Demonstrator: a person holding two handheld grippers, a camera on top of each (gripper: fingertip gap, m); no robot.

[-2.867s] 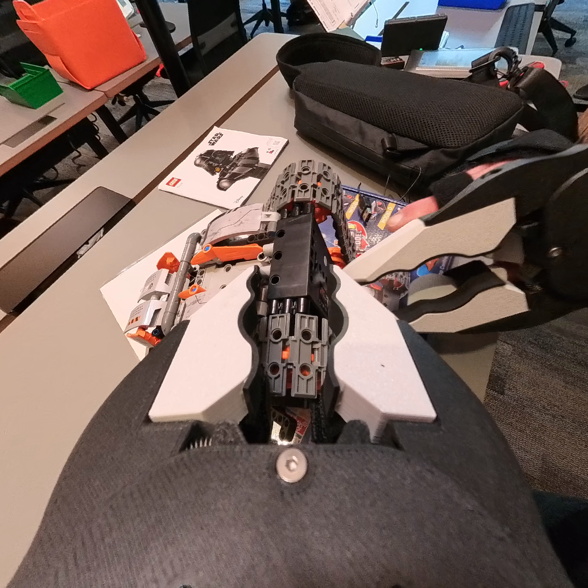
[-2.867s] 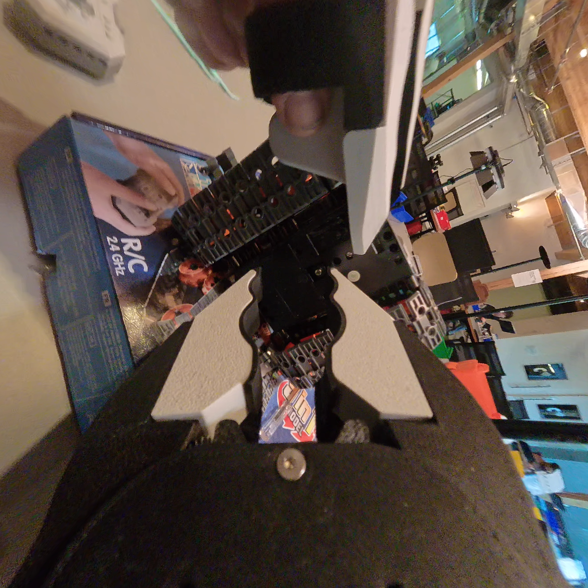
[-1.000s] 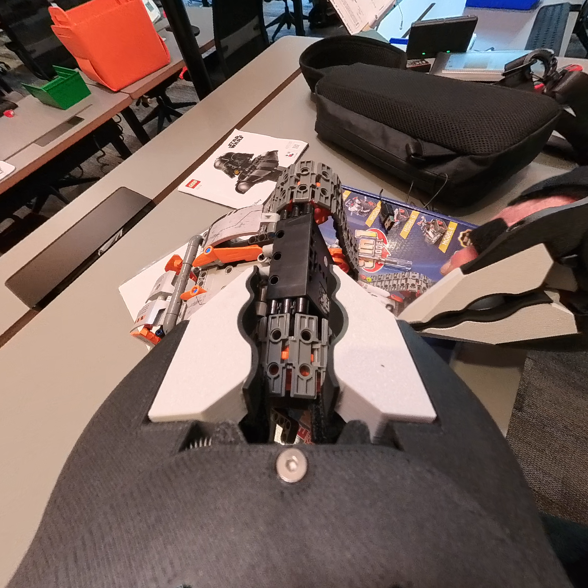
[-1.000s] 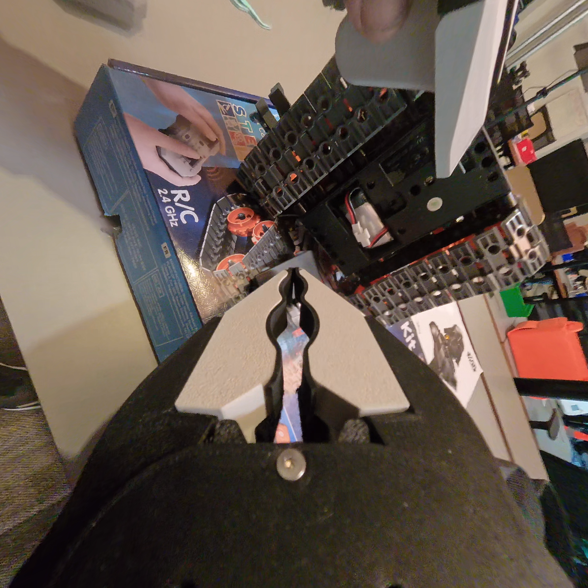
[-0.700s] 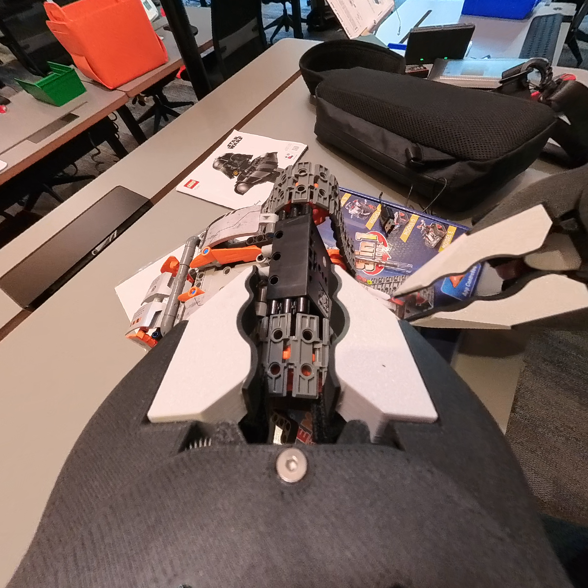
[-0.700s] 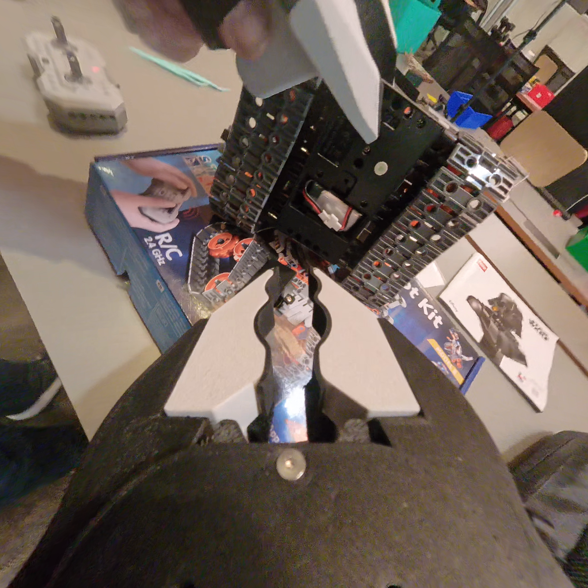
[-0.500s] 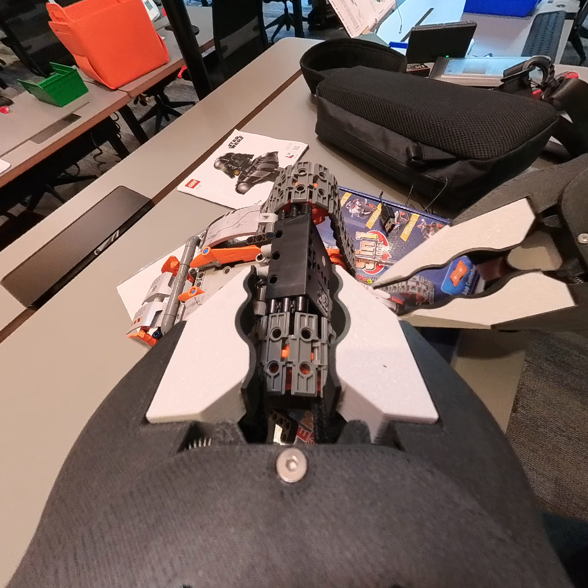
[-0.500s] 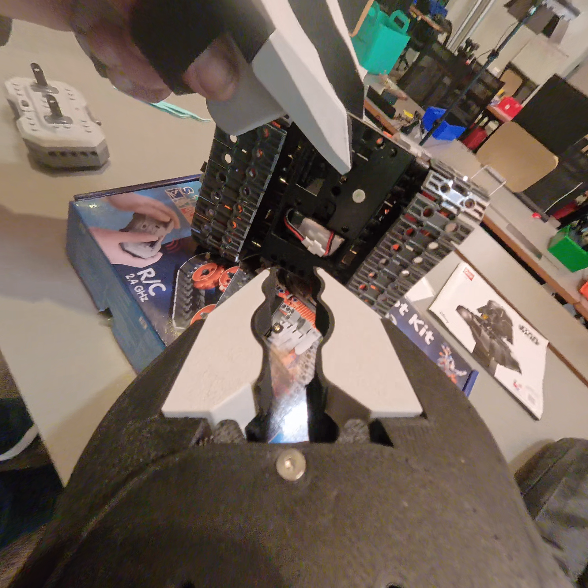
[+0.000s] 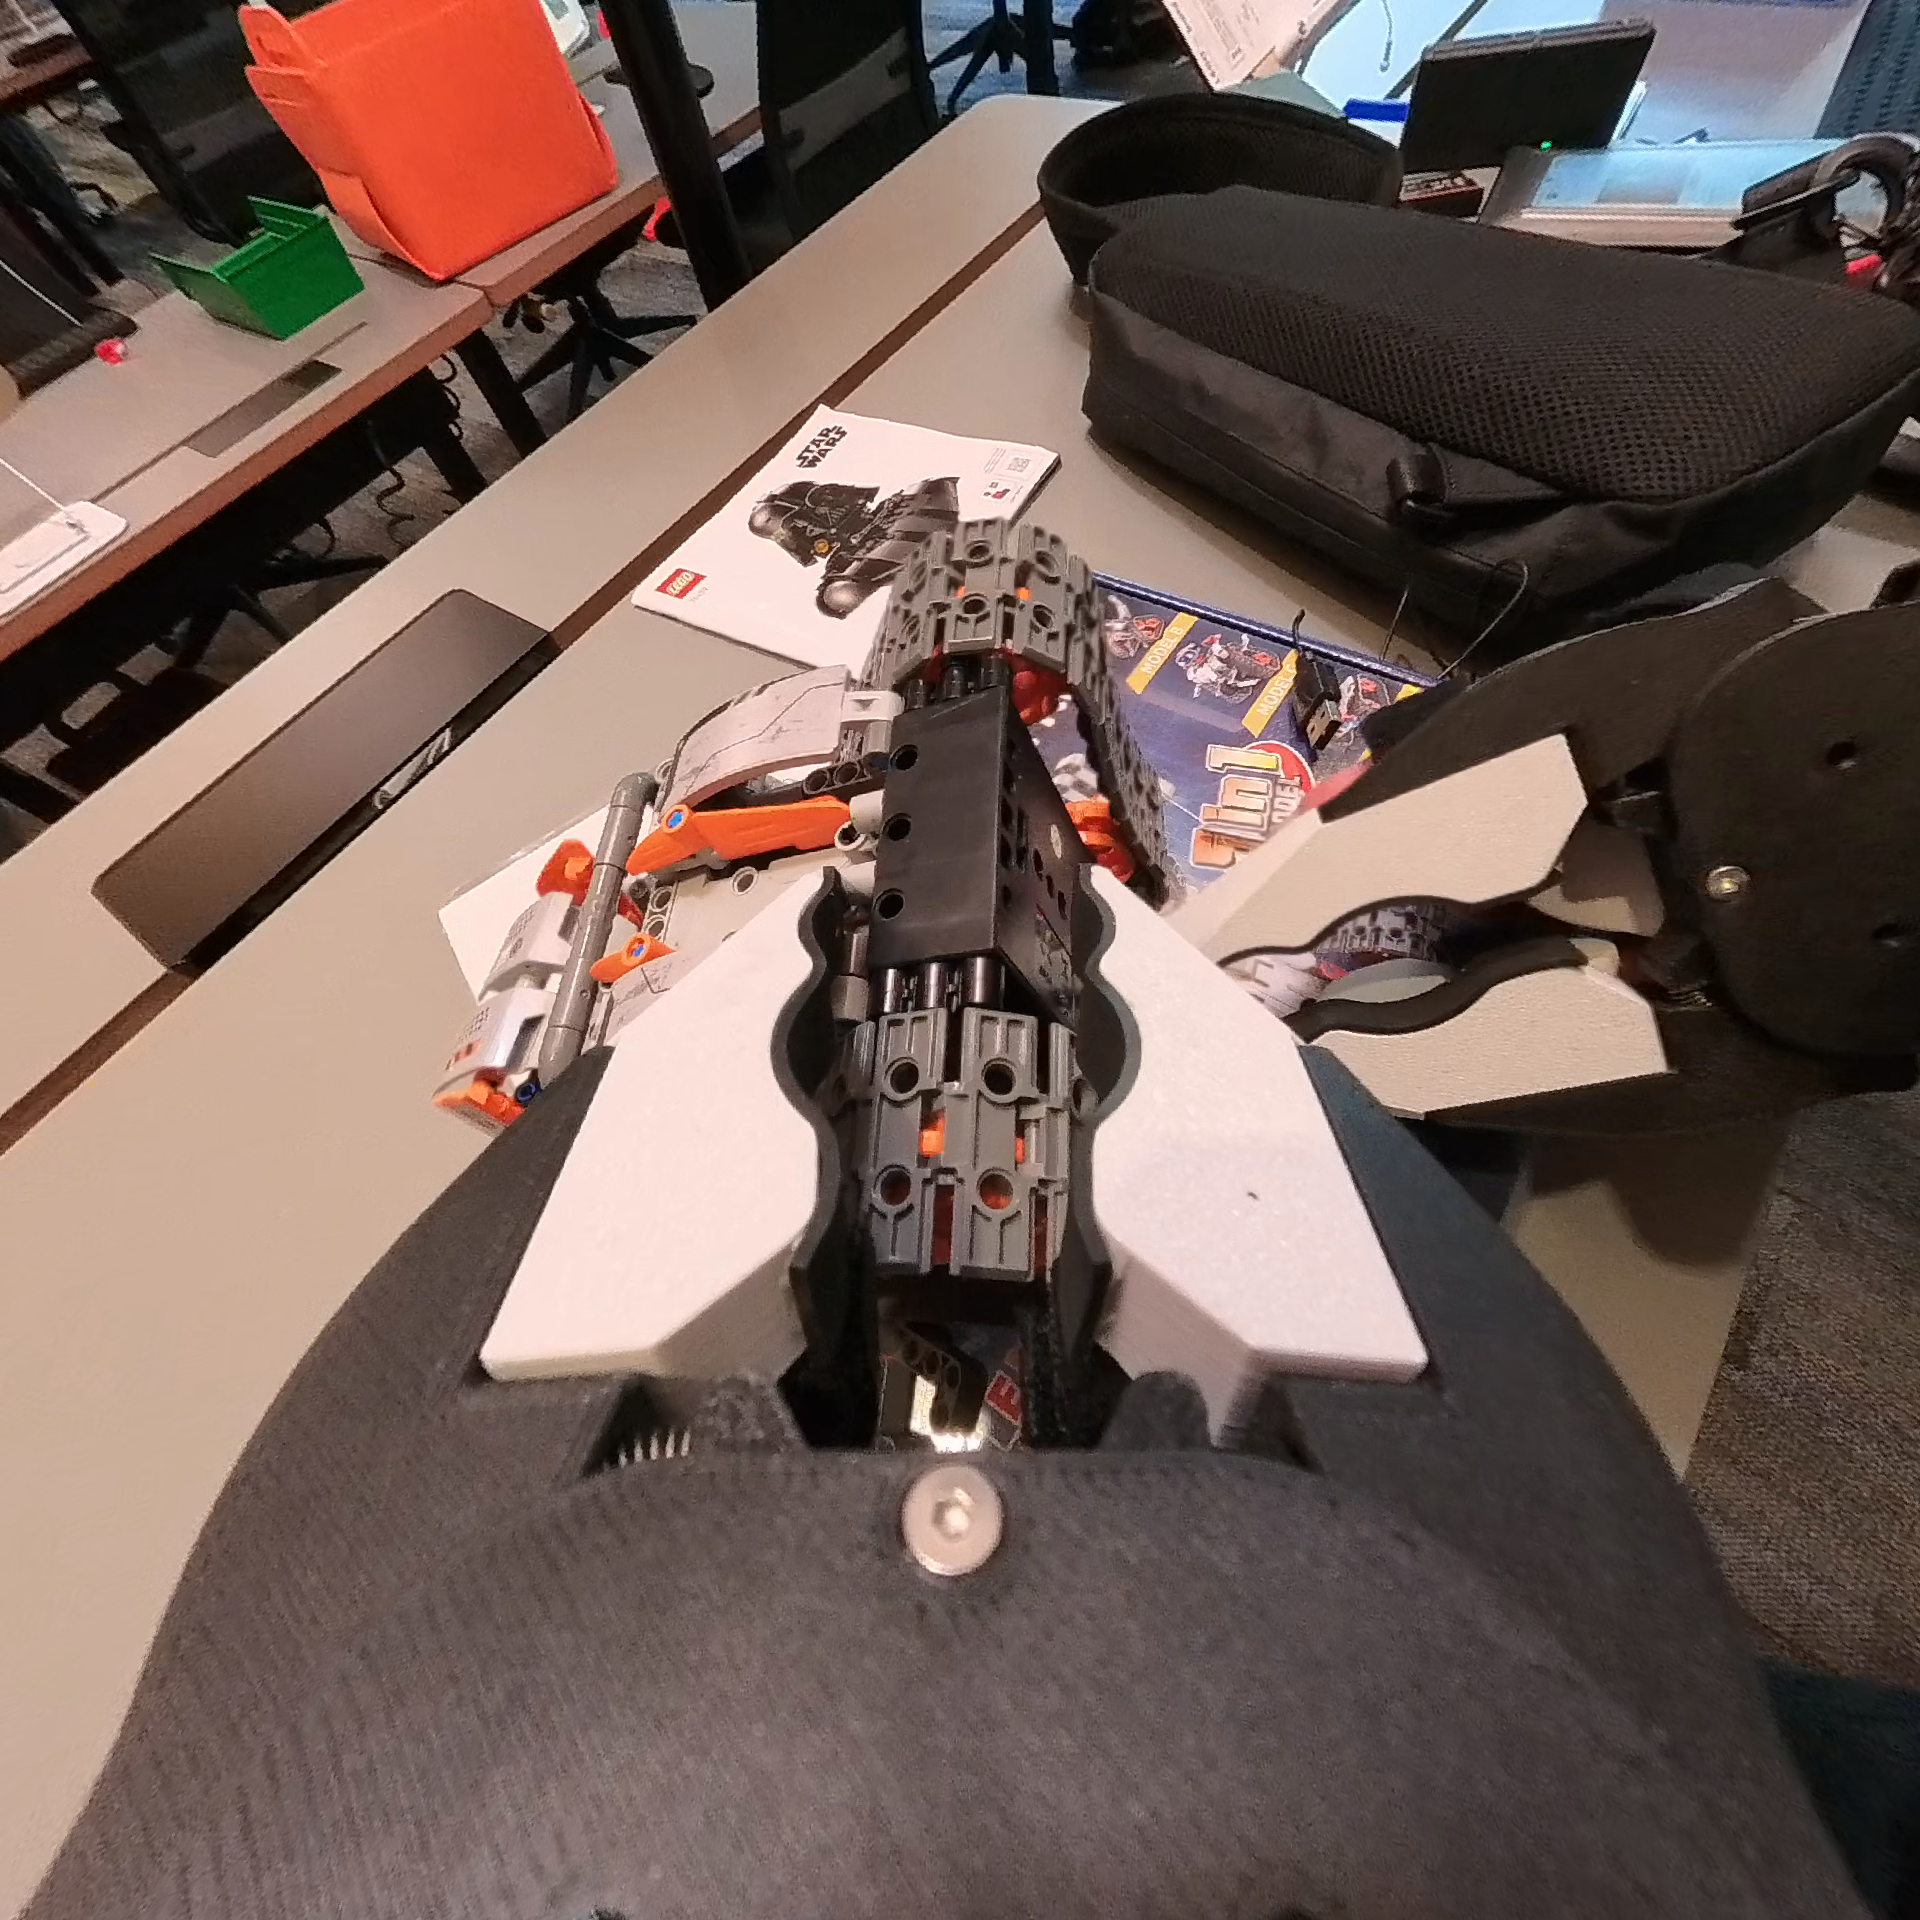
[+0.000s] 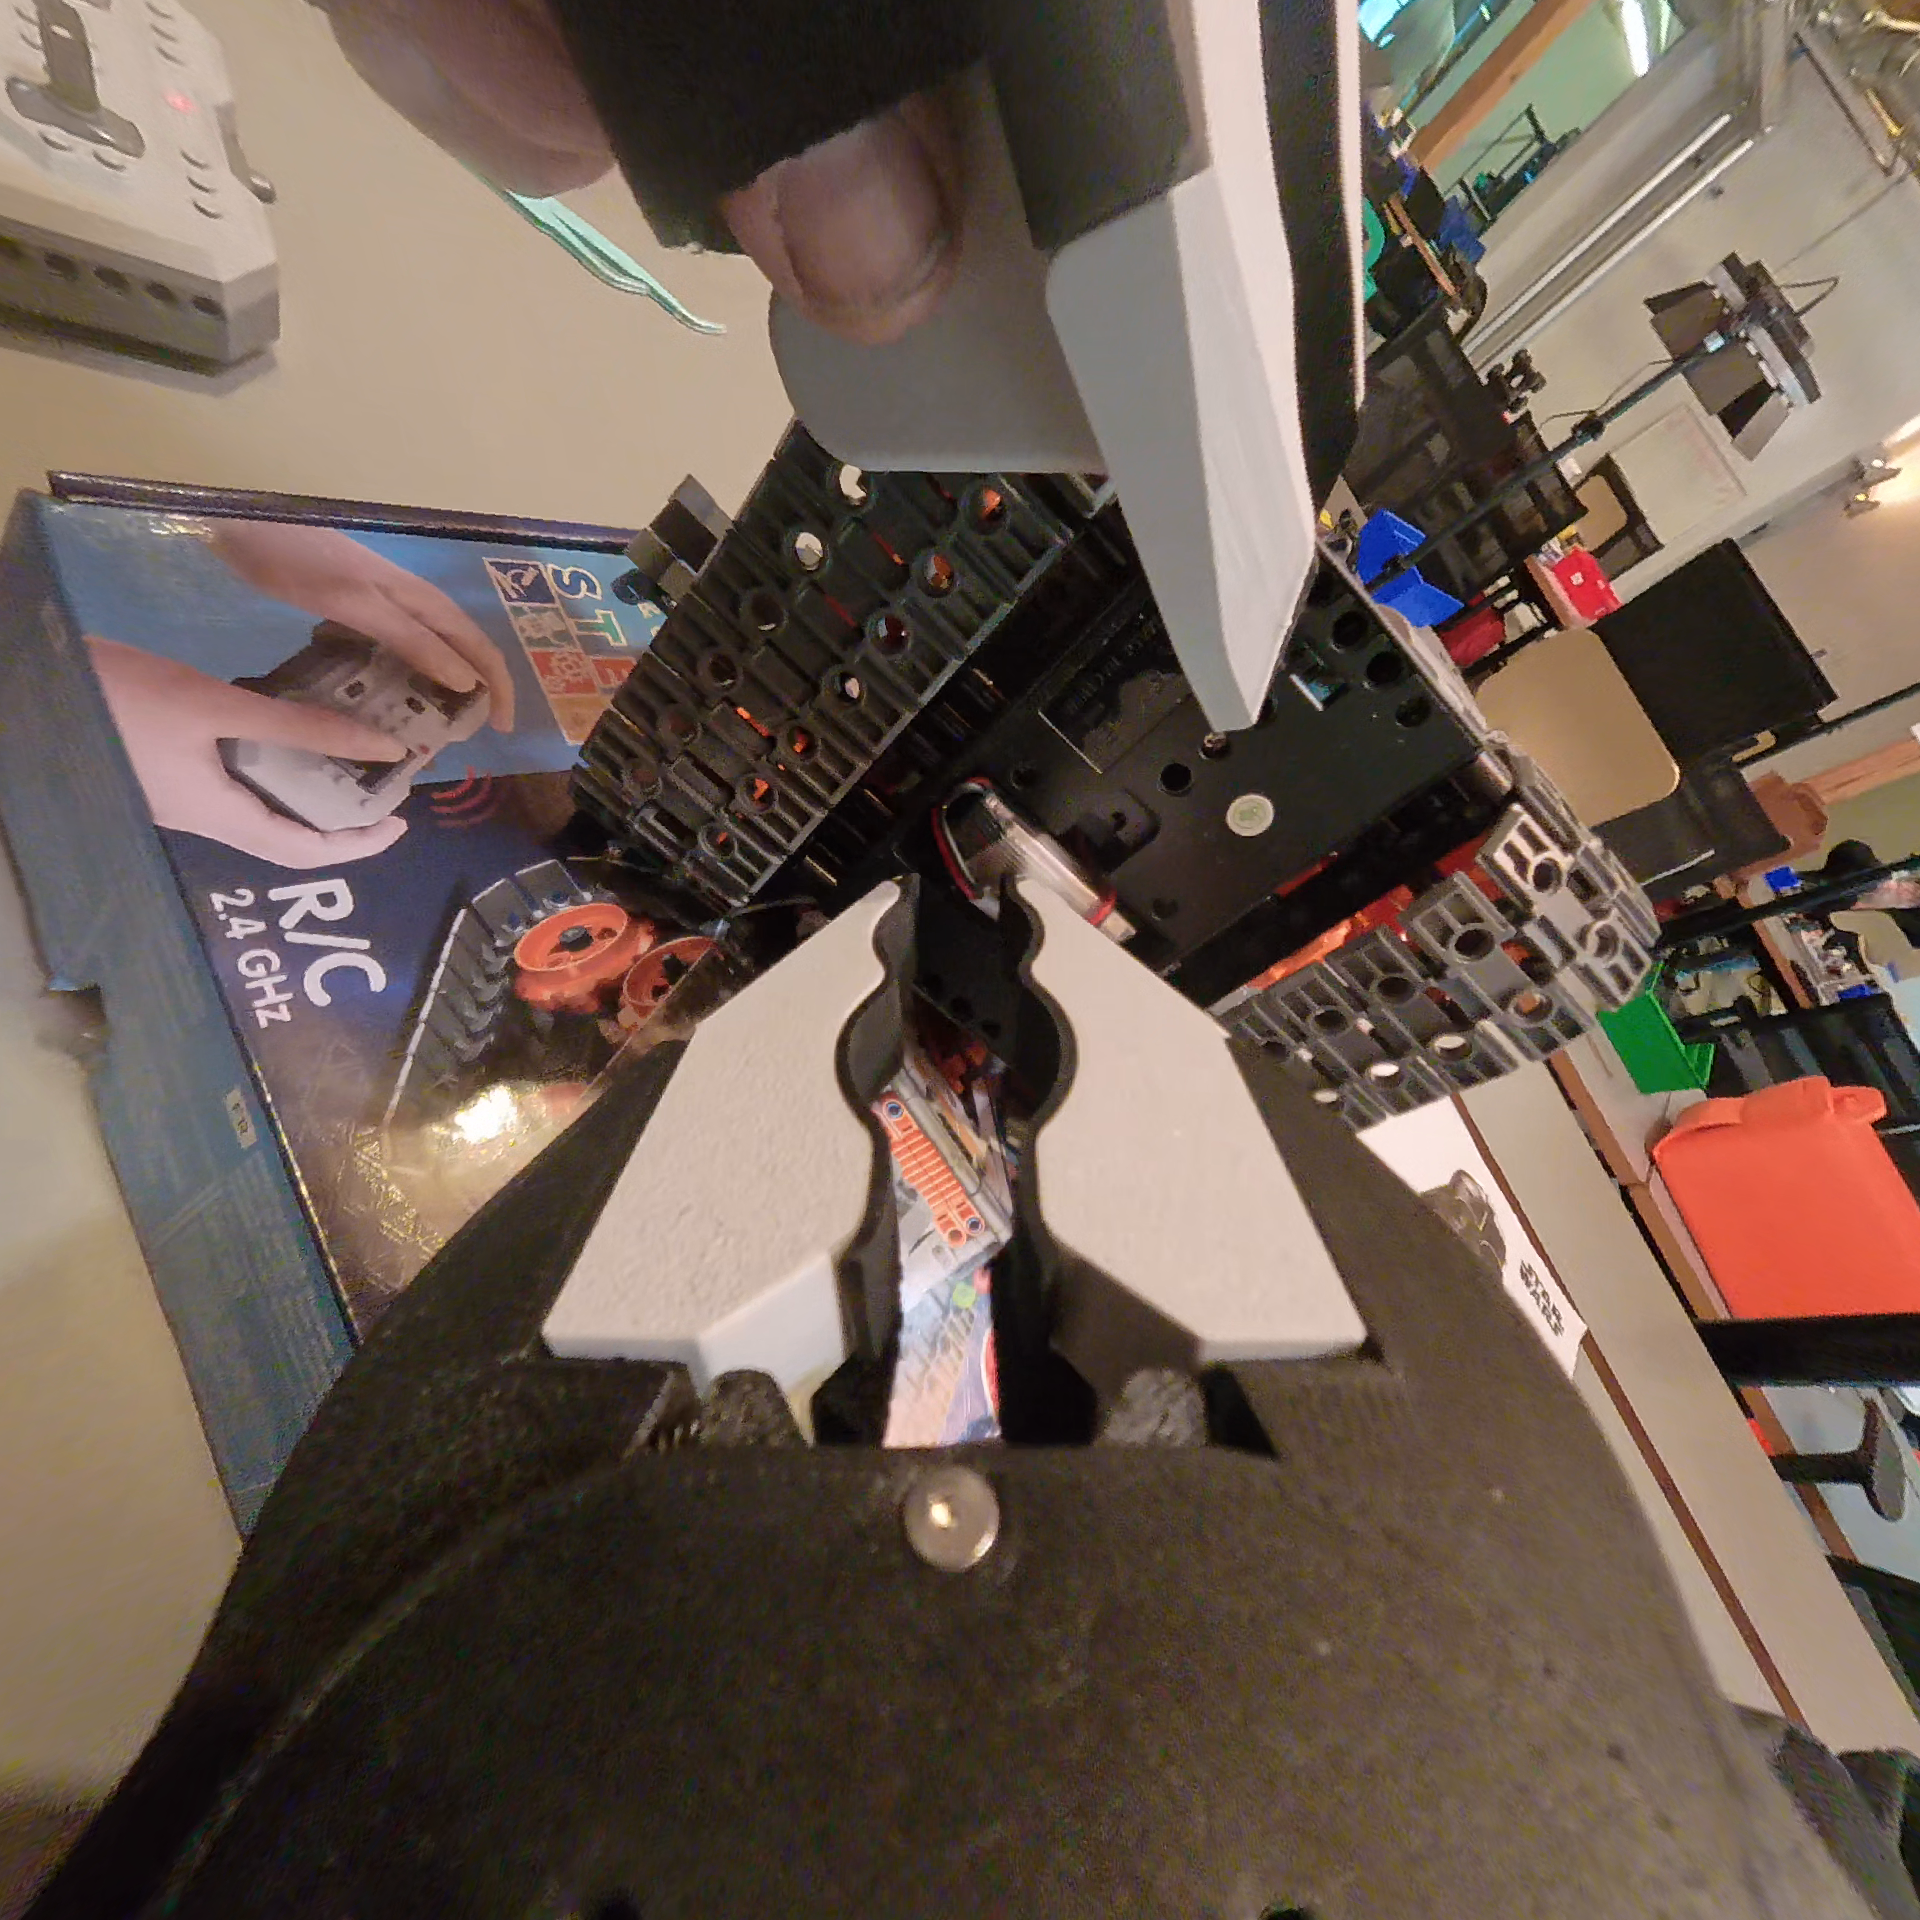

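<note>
My left gripper is shut on a brick tracked vehicle with a black body and grey tracks, and holds it tilted above a blue toy box. The right wrist view shows the vehicle's underside, one left finger pressed on it, and a person's thumb. My right gripper is open by a narrow gap. Its tips sit at a white plug with red wire in the black body. It also shows in the left wrist view, jaws parted beside the vehicle.
A grey and orange brick model lies on white paper left of the vehicle. A booklet and a black bag lie behind. A grey remote and teal tweezers lie beyond the box. Orange bin and green bin on another table. The gap from one gripper's tips to the other's is roughly 7 centimetres. It is some 25 centimetres from my right tips to the grey remote.
My right gripper, nearly shut a second ago, opened and moved in under the vehicle, then narrowed its gap at the white plug. My left gripper kept its hold and barely moved.
</note>
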